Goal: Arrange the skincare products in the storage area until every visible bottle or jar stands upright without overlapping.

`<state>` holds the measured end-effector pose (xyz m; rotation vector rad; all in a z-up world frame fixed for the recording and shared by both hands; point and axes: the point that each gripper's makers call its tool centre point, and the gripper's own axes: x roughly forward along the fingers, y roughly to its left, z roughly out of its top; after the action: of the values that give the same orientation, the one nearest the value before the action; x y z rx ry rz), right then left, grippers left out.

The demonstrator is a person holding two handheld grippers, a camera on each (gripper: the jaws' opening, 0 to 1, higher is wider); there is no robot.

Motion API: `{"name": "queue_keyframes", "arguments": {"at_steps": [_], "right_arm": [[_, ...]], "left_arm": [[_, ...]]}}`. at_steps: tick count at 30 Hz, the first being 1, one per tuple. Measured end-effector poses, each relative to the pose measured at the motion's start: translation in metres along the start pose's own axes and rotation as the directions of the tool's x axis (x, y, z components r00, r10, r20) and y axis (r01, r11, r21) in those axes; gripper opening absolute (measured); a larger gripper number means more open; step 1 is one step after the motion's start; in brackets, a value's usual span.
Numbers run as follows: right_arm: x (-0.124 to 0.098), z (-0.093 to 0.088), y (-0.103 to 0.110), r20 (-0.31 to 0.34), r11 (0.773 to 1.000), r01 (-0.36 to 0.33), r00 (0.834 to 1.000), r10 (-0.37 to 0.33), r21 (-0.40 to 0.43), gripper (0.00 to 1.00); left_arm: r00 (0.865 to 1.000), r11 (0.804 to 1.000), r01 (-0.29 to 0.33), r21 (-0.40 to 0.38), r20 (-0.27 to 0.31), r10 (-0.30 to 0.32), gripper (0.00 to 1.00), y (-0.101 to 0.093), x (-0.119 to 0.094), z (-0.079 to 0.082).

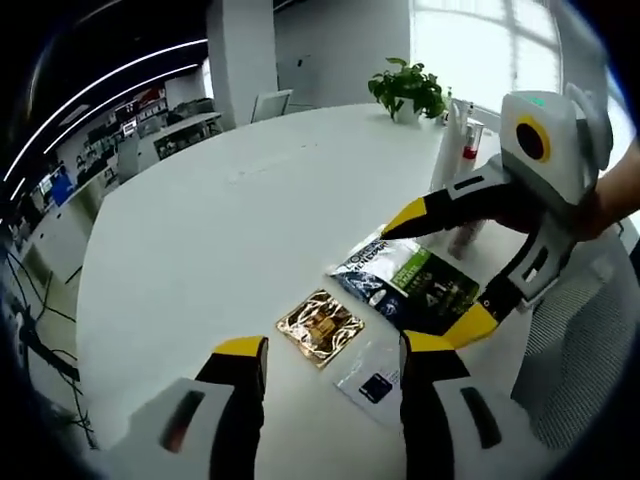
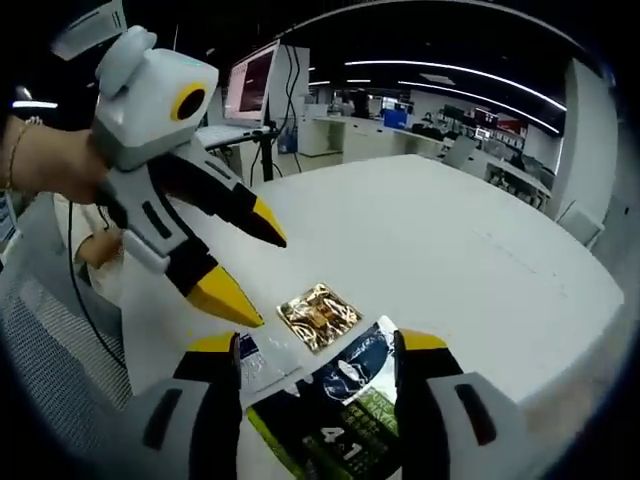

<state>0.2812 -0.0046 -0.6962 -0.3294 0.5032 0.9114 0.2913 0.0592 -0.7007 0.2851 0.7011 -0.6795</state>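
Observation:
A dark blue-and-green packet (image 1: 410,285) lies flat on the white table (image 1: 250,200). Beside it lie a gold foil sachet (image 1: 320,327) and a small clear sachet (image 1: 375,380). My left gripper (image 1: 333,348) is open, low over the gold sachet. My right gripper (image 1: 435,272) comes in from the right, open, its yellow tips on either side of the packet. Behind it stand a tall white bottle (image 1: 450,150) and a bottle with red on it (image 1: 472,140). In the right gripper view, the packet (image 2: 340,400) lies between the jaws of my open right gripper (image 2: 318,345), with the gold sachet (image 2: 318,313) ahead and the left gripper (image 2: 255,275) open.
A potted plant (image 1: 408,90) stands at the table's far edge. A mesh chair (image 1: 580,340) is at the near right. Office desks and a monitor (image 2: 250,85) lie beyond the table (image 2: 450,230), and a hand (image 2: 45,160) holds the left gripper.

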Motion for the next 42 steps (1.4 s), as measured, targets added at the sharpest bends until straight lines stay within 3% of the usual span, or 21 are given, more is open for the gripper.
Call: {"name": "queue_keyframes", "arguments": {"at_steps": [7, 12, 16, 24, 35, 42], "right_arm": [[-0.039, 0.021, 0.001, 0.093, 0.999, 0.046, 0.995, -0.046, 0.004, 0.74], [-0.064, 0.023, 0.004, 0.128, 0.998, 0.056, 0.990, -0.057, 0.014, 0.81], [-0.083, 0.016, 0.008, 0.135, 0.998, 0.066, 0.989, -0.068, 0.015, 0.91], [-0.123, -0.003, 0.001, 0.136, 0.988, 0.124, 0.981, -0.135, 0.087, 0.98], [-0.166, -0.037, -0.037, 0.106, 0.944, 0.251, 0.955, -0.278, 0.215, 0.99], [-0.172, -0.042, -0.045, 0.101, 0.925, 0.281, 0.944, -0.315, 0.255, 0.99]], "left_arm": [[1.000, 0.999, 0.013, -0.040, 0.020, -0.013, 0.62, -0.016, -0.017, -0.004], [0.999, 0.997, 0.018, -0.076, 0.039, -0.015, 0.66, -0.028, -0.029, -0.004], [0.999, 0.996, 0.021, -0.092, 0.051, -0.017, 0.70, -0.034, -0.037, -0.007], [0.998, 0.990, 0.004, -0.142, 0.068, 0.006, 0.76, -0.038, -0.055, -0.011], [0.998, 0.976, -0.012, -0.216, 0.065, 0.027, 0.93, -0.048, -0.072, -0.028], [0.995, 0.964, -0.015, -0.267, 0.090, 0.040, 0.99, -0.053, -0.084, -0.039]]}}
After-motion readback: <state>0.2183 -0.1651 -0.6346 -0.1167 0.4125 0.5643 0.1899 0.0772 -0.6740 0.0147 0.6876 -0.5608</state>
